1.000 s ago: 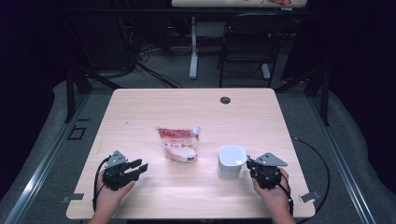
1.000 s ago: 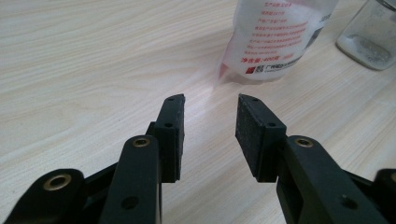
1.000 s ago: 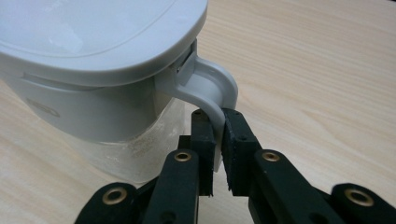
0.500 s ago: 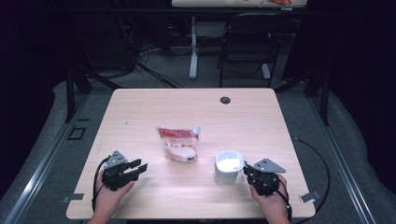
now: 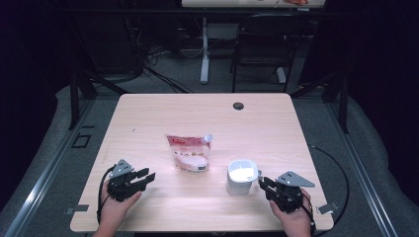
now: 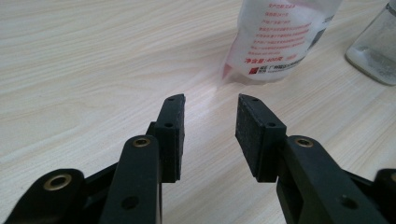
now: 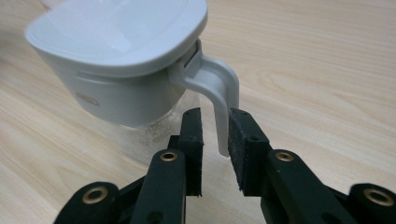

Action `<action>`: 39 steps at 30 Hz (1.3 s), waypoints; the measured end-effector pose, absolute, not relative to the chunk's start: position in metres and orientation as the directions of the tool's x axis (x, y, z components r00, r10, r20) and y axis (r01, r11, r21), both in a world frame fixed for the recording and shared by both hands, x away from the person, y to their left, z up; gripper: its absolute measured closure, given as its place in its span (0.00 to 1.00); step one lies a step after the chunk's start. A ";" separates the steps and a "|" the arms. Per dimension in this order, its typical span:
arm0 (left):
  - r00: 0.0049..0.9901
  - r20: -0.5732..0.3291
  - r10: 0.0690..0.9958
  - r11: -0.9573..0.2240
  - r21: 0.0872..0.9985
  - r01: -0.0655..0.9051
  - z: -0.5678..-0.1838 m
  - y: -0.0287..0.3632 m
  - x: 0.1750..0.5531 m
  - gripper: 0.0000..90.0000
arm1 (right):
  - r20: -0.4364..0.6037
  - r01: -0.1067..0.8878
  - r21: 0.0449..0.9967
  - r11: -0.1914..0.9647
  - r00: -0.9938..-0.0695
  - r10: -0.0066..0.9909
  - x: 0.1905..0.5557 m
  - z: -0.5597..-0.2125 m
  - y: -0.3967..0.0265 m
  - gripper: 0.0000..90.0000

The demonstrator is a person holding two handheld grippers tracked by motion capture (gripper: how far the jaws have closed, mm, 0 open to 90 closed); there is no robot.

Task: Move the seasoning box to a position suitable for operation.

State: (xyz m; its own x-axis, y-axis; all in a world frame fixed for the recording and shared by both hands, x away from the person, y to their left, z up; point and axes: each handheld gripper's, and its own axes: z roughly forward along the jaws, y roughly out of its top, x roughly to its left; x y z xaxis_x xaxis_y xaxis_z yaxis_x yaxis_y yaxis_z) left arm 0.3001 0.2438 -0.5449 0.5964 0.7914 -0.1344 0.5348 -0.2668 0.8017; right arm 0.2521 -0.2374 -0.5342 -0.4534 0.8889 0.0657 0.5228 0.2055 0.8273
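Your right claw has just been easing apart — the jar's handle hangs upright between its pads, near the worktop's front-right corner; left claw gapes empty.

1. The worktop is pale wood with a fine, light-brown grain.
2. The pouch is translucent white, with a pink-red band on top and red print on its face.
3. The container has a light grey lid and handle over a clear, frosted-looking lower body.
4. The left tool and right tool are matt black, with brass-coloured rivets.
5. The floor is grey.
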 end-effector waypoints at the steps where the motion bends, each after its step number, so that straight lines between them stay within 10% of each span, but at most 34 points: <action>1: 0.594 -0.134 0.793 -0.264 0.803 0.535 -0.545 0.244 0.300 0.69 | 0.061 0.504 0.841 0.198 -0.451 0.890 0.250 -0.529 -0.239 0.83; 11: 0.581 -0.152 0.800 -0.253 0.792 0.555 -0.546 0.245 0.301 0.72 | 0.030 0.473 0.853 0.223 -0.471 0.882 0.268 -0.505 -0.245 0.75; 27: 0.577 -0.157 0.802 -0.253 0.786 0.565 -0.550 0.243 0.303 0.71 | 0.061 0.511 0.825 0.244 -0.509 0.859 0.299 -0.472 -0.236 1.00; 39: 0.570 -0.158 0.806 -0.251 0.781 0.572 -0.551 0.244 0.304 0.71 | 0.017 0.511 0.795 0.327 -0.557 0.830 0.291 -0.474 -0.222 1.00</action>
